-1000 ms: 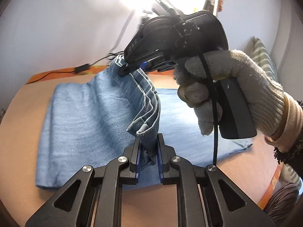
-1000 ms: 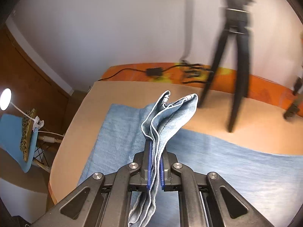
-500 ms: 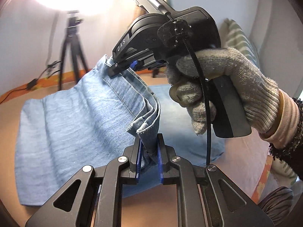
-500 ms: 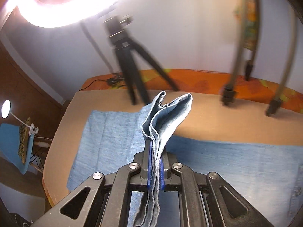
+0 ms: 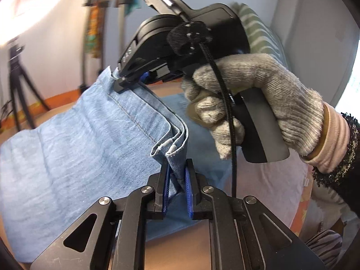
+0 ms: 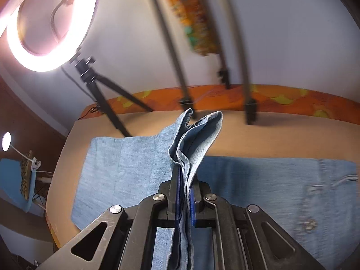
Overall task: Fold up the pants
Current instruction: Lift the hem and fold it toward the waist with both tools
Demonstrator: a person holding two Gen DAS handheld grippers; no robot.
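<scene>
Closest to the left wrist camera, the left tool is clenched on a bunched corner of the pants' hem, the blue denim pinched between its blue pads. Just beyond it and higher, a gloved hand carries the right tool, which is clamped on the other corner of that same hem, so the edge stretches taut between the two tools and lifted clear of the surface. From the right wrist view, the right tool grips several stacked denim layers, and the rest of the pants lies flat below and ahead, their long axis running across the picture, with the pocket and rivet end off to the right. The surface looks like a tan-covered bed rather than a worktop. The fold likely turns on carrying the raised hem along that long axis toward the pocket end; both tools seem equally placed. Farther back stand a ring light and tripod legs against the wall.
</scene>
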